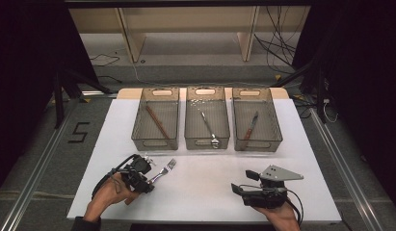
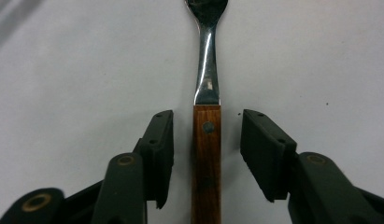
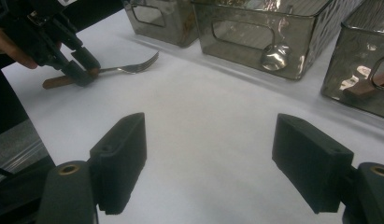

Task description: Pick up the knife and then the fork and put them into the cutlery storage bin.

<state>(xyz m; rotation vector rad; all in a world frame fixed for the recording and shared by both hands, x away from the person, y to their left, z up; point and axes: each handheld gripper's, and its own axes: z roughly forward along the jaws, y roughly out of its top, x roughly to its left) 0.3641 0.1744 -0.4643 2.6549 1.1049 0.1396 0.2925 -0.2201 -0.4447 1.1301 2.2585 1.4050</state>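
Note:
A fork (image 1: pixel 165 170) with a wooden handle and metal tines lies flat on the white tabletop (image 1: pixel 205 192), front left. My left gripper (image 1: pixel 150 182) is low over its handle. In the left gripper view the fork (image 2: pixel 207 70) runs straight up between the two jaws of the left gripper (image 2: pixel 207 128), with a gap on each side, so the pads do not touch the wood. The right gripper view shows the fork (image 3: pixel 129 68) and the left gripper (image 3: pixel 82 70) astride its handle. My right gripper (image 1: pixel 244 182) rests at the front right, and its jaws (image 3: pixel 210 154) stand open over bare table.
Three clear bins stand in a row at the back of the table. The left bin (image 1: pixel 154 143) holds a wooden-handled utensil, the middle bin (image 1: pixel 206 143) a spoon, the right bin (image 1: pixel 257 144) a knife. Open white surface lies between the bins and both grippers.

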